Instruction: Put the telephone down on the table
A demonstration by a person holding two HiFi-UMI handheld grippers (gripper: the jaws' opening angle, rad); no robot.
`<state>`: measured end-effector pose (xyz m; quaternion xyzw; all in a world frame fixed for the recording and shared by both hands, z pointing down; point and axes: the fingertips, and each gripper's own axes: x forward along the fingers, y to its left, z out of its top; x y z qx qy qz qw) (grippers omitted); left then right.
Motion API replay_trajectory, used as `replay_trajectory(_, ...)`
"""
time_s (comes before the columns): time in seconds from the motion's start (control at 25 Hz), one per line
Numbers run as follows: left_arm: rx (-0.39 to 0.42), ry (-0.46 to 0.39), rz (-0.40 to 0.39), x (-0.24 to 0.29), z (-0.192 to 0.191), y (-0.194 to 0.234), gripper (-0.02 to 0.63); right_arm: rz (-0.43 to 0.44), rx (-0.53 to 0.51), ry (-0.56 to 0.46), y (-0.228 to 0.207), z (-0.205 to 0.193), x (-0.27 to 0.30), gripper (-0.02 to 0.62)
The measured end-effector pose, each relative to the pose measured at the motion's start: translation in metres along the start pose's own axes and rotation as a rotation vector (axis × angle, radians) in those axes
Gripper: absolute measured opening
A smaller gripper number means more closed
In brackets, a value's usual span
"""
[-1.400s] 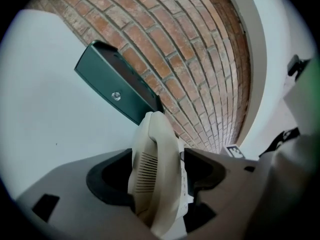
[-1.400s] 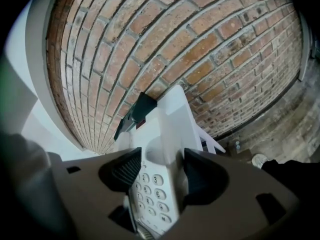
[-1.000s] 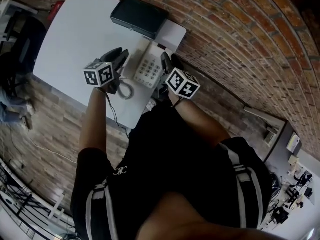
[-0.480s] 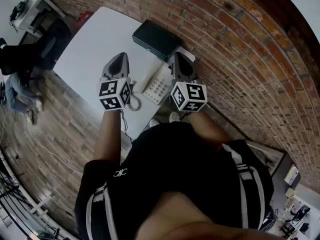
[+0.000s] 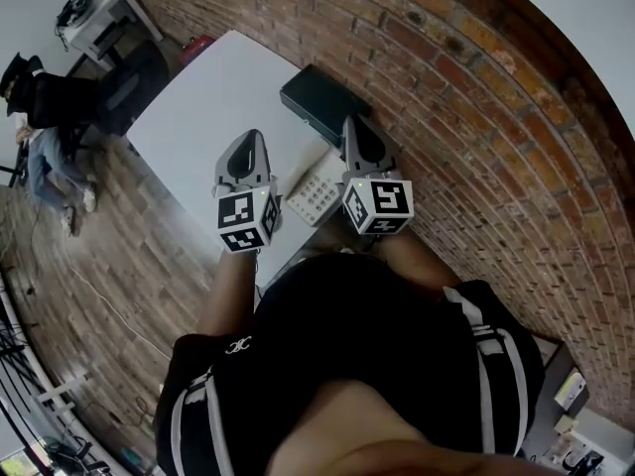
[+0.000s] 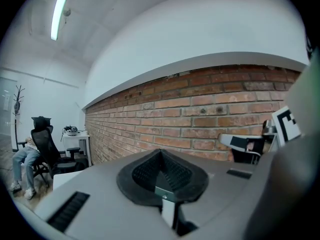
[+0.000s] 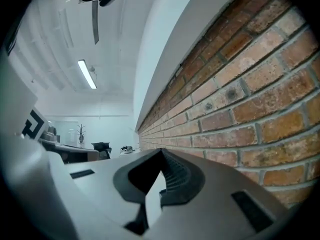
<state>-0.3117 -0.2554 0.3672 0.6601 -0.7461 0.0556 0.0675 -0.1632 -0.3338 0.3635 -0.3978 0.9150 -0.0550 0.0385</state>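
Note:
The white telephone (image 5: 316, 197) lies on the white table (image 5: 198, 117) near its front corner, keypad up, partly hidden behind both grippers. My left gripper (image 5: 252, 139) is lifted above the table to the phone's left, shut and empty. To the phone's right my right gripper (image 5: 355, 125) is held up too, also shut and empty. In the left gripper view the closed jaws (image 6: 161, 152) point level at the brick wall (image 6: 210, 114). The right gripper view shows closed jaws (image 7: 161, 152) running alongside the same wall (image 7: 250, 99). Neither gripper touches the phone.
A flat black box (image 5: 322, 103) lies on the table behind the phone, against the brick wall (image 5: 476, 117). A person sits in an office chair (image 5: 45, 107) at the far left, near a small white desk (image 5: 99, 13).
Both grippers have risen off the telephone's sides and tipped up from pointing down at the table to pointing level. Their jaws went from open to shut. The phone stayed on the table.

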Motion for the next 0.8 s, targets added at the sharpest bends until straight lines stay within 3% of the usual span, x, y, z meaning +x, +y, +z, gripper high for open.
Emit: replay_trajectory(0.8, -0.031, 0.016, 0.040, -0.014, -0.002, -0.029, 0.003, 0.081, -0.040, -0.019, -0.002, -0.002, -0.019, -0.002)
